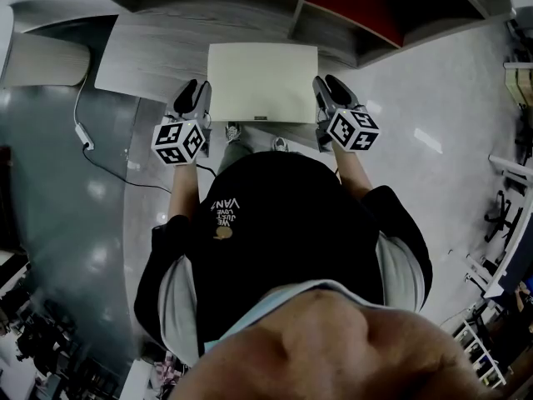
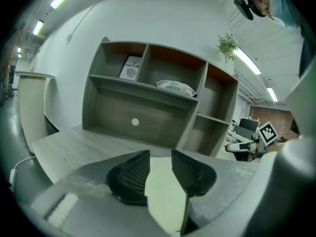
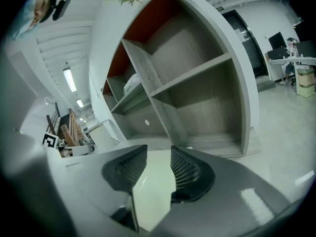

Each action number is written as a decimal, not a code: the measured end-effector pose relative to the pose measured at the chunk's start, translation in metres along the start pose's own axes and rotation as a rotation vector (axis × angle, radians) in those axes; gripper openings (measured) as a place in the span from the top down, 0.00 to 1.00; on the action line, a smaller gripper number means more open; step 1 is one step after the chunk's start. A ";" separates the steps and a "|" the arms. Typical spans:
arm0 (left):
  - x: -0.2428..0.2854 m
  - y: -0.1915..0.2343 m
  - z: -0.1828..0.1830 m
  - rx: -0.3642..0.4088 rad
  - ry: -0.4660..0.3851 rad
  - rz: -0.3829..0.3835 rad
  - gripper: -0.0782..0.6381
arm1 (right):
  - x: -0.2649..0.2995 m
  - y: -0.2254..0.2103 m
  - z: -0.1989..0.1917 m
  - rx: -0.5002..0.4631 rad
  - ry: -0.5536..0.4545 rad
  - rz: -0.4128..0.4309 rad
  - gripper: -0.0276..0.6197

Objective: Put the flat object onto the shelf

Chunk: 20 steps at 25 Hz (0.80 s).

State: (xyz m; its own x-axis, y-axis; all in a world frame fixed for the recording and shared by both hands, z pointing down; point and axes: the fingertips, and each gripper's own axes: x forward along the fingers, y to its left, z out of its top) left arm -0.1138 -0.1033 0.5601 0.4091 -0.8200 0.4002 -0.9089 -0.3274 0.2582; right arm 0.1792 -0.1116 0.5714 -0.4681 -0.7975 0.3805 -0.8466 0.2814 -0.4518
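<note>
Pale flat object between the tongs; left gripper at its left edge, right gripper at its right; both jaws apart, unclamped

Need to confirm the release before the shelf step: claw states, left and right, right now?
Left claw: open, flat panel between its jaws, not pinched.
Right claw: open, the same panel's other edge between its jaws.
</note>
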 end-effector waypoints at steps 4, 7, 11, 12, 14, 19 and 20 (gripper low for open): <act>0.014 0.011 -0.010 -0.045 0.048 -0.011 0.62 | 0.008 -0.014 -0.009 0.011 0.039 -0.048 0.67; 0.025 0.020 -0.023 -0.078 0.104 -0.014 0.54 | 0.016 -0.022 -0.015 0.019 0.067 -0.070 0.63; 0.041 0.028 -0.047 -0.125 0.195 -0.036 0.46 | 0.029 -0.033 -0.027 0.040 0.124 -0.081 0.58; 0.044 0.029 -0.052 -0.132 0.218 -0.039 0.45 | 0.031 -0.034 -0.032 0.039 0.148 -0.083 0.57; 0.049 0.033 -0.063 -0.148 0.262 -0.046 0.44 | 0.037 -0.038 -0.041 0.041 0.194 -0.083 0.55; 0.063 0.038 -0.086 -0.213 0.359 -0.087 0.44 | 0.051 -0.047 -0.060 0.113 0.263 -0.061 0.54; 0.065 0.039 -0.089 -0.221 0.373 -0.093 0.44 | 0.053 -0.050 -0.063 0.128 0.272 -0.060 0.54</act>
State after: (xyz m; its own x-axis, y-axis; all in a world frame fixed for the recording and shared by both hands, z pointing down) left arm -0.1151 -0.1279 0.6742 0.5264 -0.5531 0.6457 -0.8442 -0.2502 0.4740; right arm 0.1802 -0.1343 0.6652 -0.4835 -0.6334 0.6042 -0.8441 0.1546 -0.5135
